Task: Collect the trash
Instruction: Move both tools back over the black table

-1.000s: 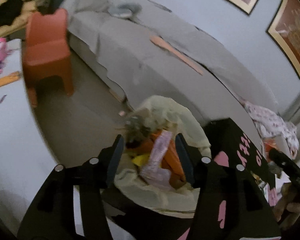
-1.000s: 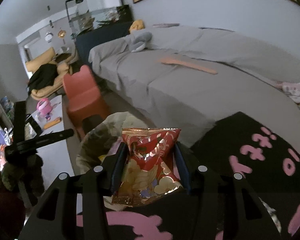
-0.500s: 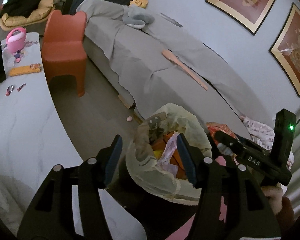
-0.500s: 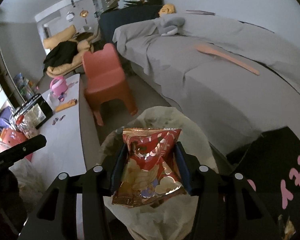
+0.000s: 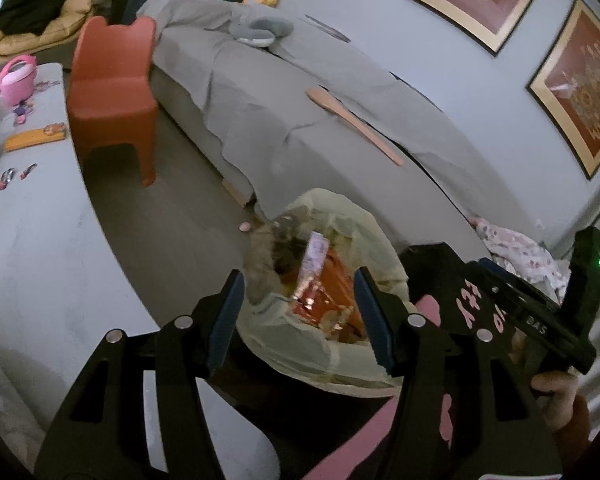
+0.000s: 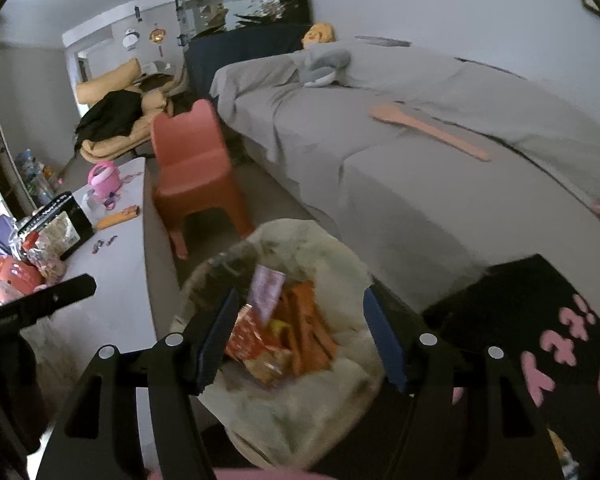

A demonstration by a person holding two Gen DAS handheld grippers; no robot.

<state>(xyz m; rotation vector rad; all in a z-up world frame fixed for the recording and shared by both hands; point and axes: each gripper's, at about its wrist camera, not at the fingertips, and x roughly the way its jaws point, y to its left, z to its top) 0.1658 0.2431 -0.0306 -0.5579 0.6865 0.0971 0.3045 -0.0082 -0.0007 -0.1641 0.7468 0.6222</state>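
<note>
Grey bedding covers the bed behind our work spot, with an orange child's chair on the floor beside the white table. We hold both tools over a pale, translucent trash bag whose mouth gapes open. Our right tool is opening, its pads clear of the red and gold snack wrapper, which lies crumpled inside the bag on orange packets beside a pink slip. Our left tool is spread apart with nothing gripped, framing the bag's rim; the shiny wrapper shows there too.
</note>
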